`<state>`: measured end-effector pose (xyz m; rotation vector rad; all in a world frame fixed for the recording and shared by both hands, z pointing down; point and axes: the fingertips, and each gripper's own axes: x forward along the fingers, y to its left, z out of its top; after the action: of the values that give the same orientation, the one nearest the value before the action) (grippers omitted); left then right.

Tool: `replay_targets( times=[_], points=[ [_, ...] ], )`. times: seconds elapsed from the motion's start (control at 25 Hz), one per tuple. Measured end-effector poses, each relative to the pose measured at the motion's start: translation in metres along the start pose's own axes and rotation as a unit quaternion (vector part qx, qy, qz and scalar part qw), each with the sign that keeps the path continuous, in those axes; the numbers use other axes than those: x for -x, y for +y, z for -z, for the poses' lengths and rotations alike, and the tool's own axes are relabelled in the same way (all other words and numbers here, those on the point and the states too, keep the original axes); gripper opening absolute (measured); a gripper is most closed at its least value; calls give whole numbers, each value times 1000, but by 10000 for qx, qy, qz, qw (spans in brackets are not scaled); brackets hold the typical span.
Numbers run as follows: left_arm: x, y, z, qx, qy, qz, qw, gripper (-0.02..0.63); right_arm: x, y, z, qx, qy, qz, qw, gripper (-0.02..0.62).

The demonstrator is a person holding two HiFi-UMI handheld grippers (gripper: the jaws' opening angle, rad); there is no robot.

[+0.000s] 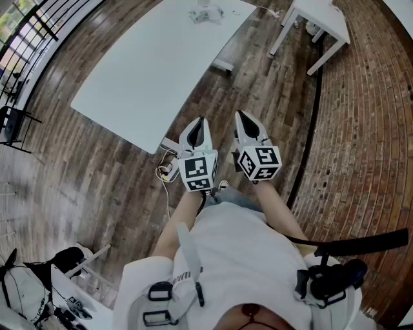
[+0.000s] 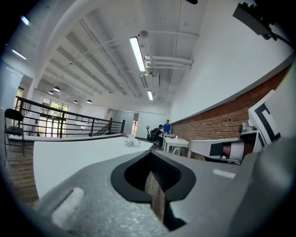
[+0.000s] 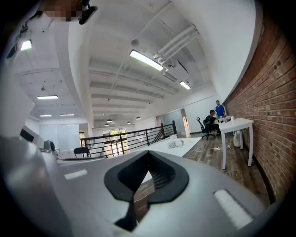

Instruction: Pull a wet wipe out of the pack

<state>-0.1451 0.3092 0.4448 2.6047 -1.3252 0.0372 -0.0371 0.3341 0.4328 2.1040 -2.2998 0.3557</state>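
The wet wipe pack (image 1: 206,12) is a small pale bundle lying at the far end of the long white table (image 1: 148,71). It shows tiny in the left gripper view (image 2: 131,142) and in the right gripper view (image 3: 175,144). My left gripper (image 1: 201,120) and right gripper (image 1: 239,114) are held side by side in front of my body, above the wooden floor off the table's near corner. Both point ahead, far short of the pack. Each has its jaws together with nothing between them, as its own view shows (image 2: 150,153) (image 3: 148,152).
A smaller white table (image 1: 322,19) stands at the back right beside the brick wall (image 1: 374,129). A cable with a plug block (image 1: 169,169) lies on the floor by the table's near corner. A black railing (image 1: 32,38) and chair (image 1: 13,122) are at the left, bags (image 1: 26,283) at the bottom left. Two people (image 2: 162,129) are far off.
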Motion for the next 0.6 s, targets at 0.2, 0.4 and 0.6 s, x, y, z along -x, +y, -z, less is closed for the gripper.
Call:
replay_targets(
  times=[0.2, 0.4, 0.6],
  points=[
    [-2, 2, 3, 107, -8, -2, 9999, 2, -3, -4, -4, 67, -68, 36, 9999, 5],
    [-26, 7, 3, 120, 2, -54, 9999, 2, -22, -28, -7, 3, -105, 161, 9998, 5],
    [-81, 9, 0, 27, 44, -96, 9999, 2, -67, -64, -15, -16, -83, 108, 9999, 5]
  ],
)
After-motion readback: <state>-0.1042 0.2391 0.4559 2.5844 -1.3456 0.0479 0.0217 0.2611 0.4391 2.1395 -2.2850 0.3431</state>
